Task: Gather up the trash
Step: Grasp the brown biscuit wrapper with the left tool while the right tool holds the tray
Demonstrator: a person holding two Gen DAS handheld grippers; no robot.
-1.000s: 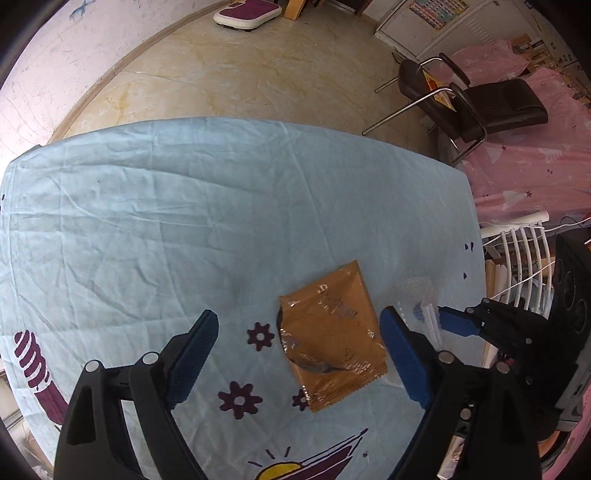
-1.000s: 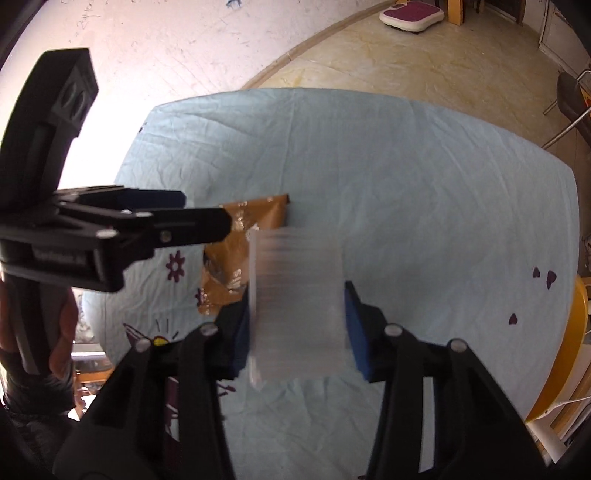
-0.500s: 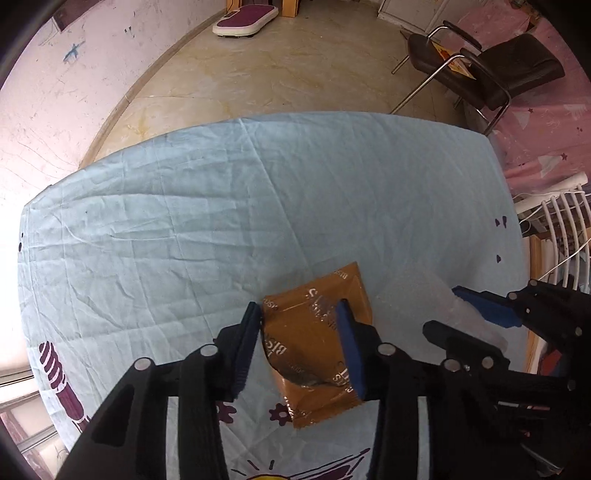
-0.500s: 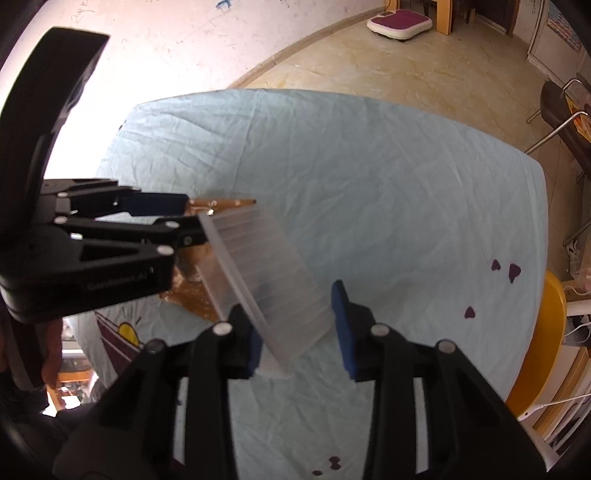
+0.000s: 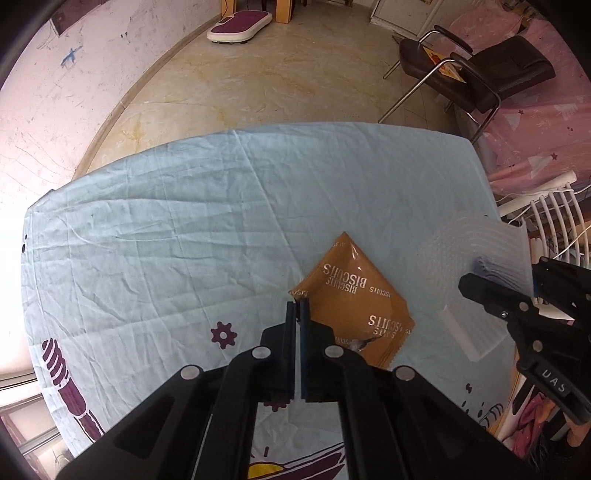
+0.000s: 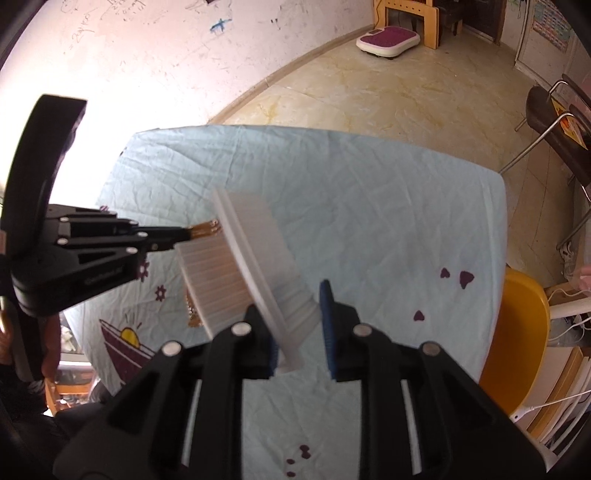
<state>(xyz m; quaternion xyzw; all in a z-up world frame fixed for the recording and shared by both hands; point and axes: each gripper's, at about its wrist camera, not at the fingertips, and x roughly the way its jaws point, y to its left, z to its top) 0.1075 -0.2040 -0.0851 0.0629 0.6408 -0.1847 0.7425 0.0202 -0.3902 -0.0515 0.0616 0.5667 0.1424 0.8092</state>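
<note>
A brown biscuit wrapper hangs from my left gripper, which is shut on its edge and holds it above the light blue tablecloth. In the right wrist view only the wrapper's edge shows at the left gripper's tip. My right gripper is shut on a clear ribbed plastic tray and holds it tilted above the table. The tray also shows at the right of the left wrist view, next to the wrapper.
The tablecloth has purple cartoon prints. A black chair and pink bedding stand beyond the table's far right. A yellow chair is by the table's right edge. A purple scale lies on the floor.
My left gripper went from open around the wrapper to shut on its edge and lifted it. My right gripper tilted the plastic tray and moved it to the right of the wrapper.
</note>
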